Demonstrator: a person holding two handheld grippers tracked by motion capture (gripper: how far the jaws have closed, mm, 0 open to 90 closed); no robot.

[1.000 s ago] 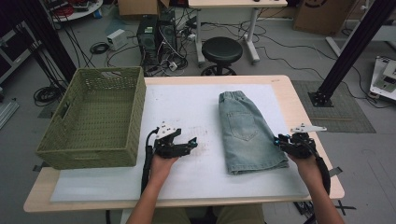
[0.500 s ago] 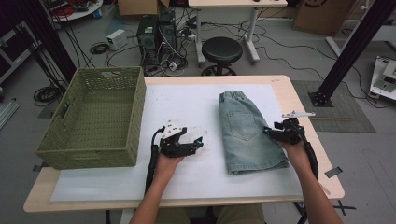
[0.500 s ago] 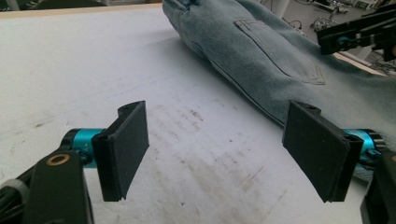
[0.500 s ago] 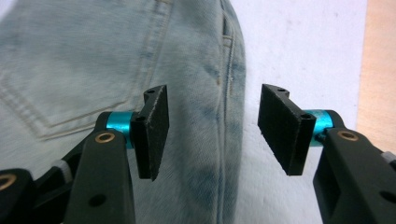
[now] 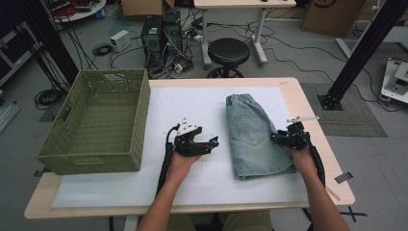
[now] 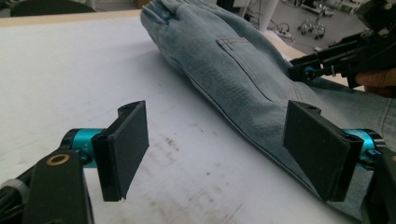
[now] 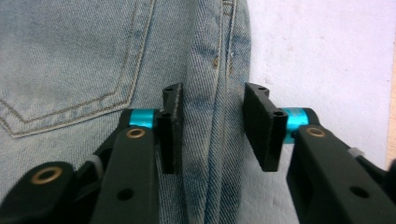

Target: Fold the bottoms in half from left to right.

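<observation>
1. Folded denim shorts [image 5: 255,137] flat on white table cover [image 5: 192,106], right of centre, waistband at 12 o'clock, hems at 6 o'clock.
2. Right gripper [image 5: 278,139] at 3 o'clock edge of shorts; jaws astride the side seam [image 7: 219,116], just closing, narrow gap, pads not yet pressing on denim.
3. Left gripper [image 5: 215,142] at 9 o'clock of shorts, just beside the edge; jaws wide, bare cover between them.
4. Green woven basket [image 5: 98,120] at 9 o'clock end of table, well apart from shorts.
5. Black stool [image 5: 228,50] and computer tower [image 5: 161,41] on floor at 12 o'clock, beyond table.
6. Path between grippers and shorts unobstructed.
7. No legible writing.
</observation>
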